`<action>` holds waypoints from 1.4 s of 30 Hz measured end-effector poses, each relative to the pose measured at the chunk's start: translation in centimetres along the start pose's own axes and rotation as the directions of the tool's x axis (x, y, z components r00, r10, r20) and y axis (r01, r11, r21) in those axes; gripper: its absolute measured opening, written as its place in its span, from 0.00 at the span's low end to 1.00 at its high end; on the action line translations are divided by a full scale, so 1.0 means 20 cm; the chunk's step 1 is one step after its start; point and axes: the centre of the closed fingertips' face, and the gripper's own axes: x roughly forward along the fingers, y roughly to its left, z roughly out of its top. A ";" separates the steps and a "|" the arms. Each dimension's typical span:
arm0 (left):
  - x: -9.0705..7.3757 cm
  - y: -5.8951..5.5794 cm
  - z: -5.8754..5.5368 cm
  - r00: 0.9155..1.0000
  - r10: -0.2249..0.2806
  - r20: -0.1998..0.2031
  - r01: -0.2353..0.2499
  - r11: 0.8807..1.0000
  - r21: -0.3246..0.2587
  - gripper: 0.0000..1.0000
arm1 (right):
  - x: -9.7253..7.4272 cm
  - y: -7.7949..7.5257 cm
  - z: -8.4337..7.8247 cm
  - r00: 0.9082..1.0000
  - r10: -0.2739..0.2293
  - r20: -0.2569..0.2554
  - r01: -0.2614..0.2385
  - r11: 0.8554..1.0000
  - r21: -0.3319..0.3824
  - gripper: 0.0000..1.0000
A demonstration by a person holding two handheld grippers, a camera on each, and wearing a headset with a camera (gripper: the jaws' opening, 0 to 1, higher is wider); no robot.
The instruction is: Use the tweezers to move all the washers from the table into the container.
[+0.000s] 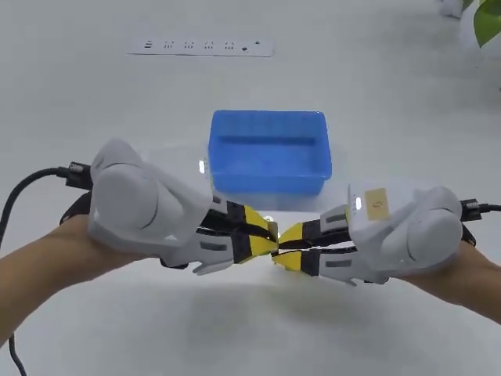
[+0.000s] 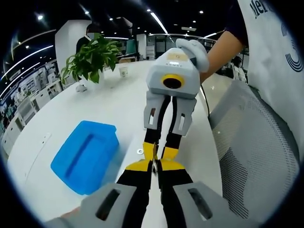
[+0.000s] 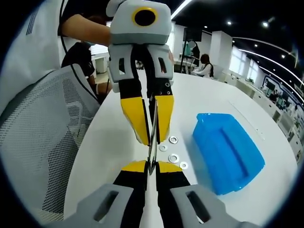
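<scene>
Holding the tweezers at both ends is how I read this: the right gripper has its yellow tips pinched together on the near end of the thin metal strip, and the left gripper meets it tip to tip with its jaws closed down on the far part. The pair hangs over the table, just in front of the blue container.

The washers lie flat on the table in a loose cluster of four, just beside the container's near wall and apart from one another. None is in the container that I can see.

My judgement on handling: the tweezers are light, springy and smooth, so they will twist or slide if I grip near the points. I would hold them mid-shank, flat faces against the pads, so that a squeeze closes the tips. The washers look thin, hard and slick — nothing stands proud of the table to catch. I would nip one across its ring, one point through the hole and one outside, rather than try to pinch the rim. Too hard a squeeze would likely flick it away.
</scene>
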 end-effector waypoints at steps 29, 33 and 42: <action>-0.02 -0.04 0.03 0.999 -0.028 0.043 0.026 0.999 0.031 0.08 | 0.06 0.04 0.08 0.999 0.034 0.042 -0.034 0.999 -0.002 0.12; -0.03 -0.04 0.02 0.999 -0.024 0.049 0.023 1.000 0.021 0.08 | 0.07 0.05 0.09 0.998 0.035 0.061 -0.036 0.999 0.020 0.10; -0.07 -0.03 -0.01 0.999 -0.003 0.034 0.004 1.000 -0.012 0.08 | 0.10 0.05 0.11 0.998 0.042 0.053 -0.043 0.999 0.013 0.08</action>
